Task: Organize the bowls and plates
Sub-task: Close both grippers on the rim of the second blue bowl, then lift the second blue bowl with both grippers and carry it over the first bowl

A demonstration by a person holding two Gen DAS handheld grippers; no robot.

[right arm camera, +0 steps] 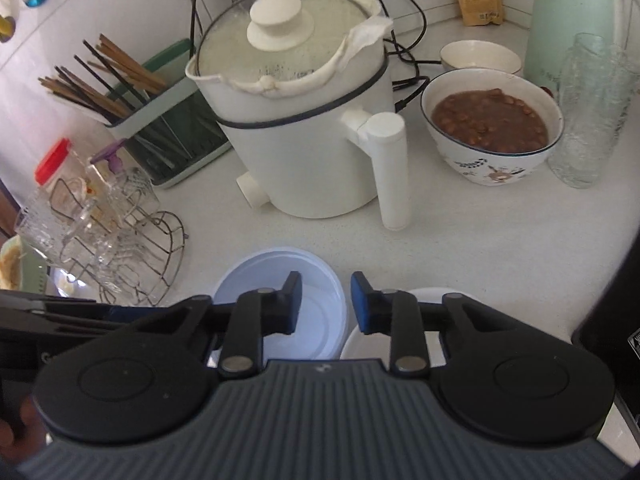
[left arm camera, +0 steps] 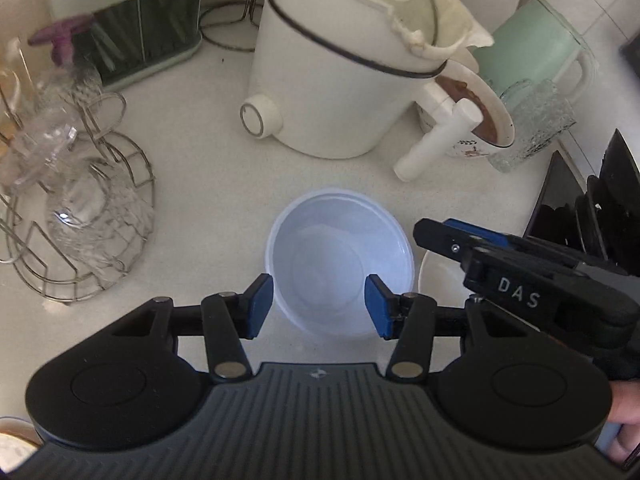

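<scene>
A pale blue plastic bowl (left arm camera: 340,256) stands empty on the white counter, in front of a white electric pot (left arm camera: 332,80). My left gripper (left arm camera: 318,306) hovers over the bowl's near side, open, with its blue pads clear of the rim. A white dish (left arm camera: 436,280) sits right beside the bowl. My right gripper (left arm camera: 424,230) reaches in from the right over the seam between the two. In the right wrist view its gripper (right arm camera: 326,304) shows a narrow gap; the blue bowl's (right arm camera: 280,280) right rim lies below that gap, and the white dish (right arm camera: 424,294) to its right.
A bowl of brown bean soup (right arm camera: 492,124), a small white bowl (right arm camera: 480,56), a textured glass (right arm camera: 592,112) and a mint jug (right arm camera: 568,20) stand at the back right. A wire rack of glasses (left arm camera: 80,220) and a chopstick holder (right arm camera: 160,120) stand left. Dark dishes (left arm camera: 600,208) are racked at the far right.
</scene>
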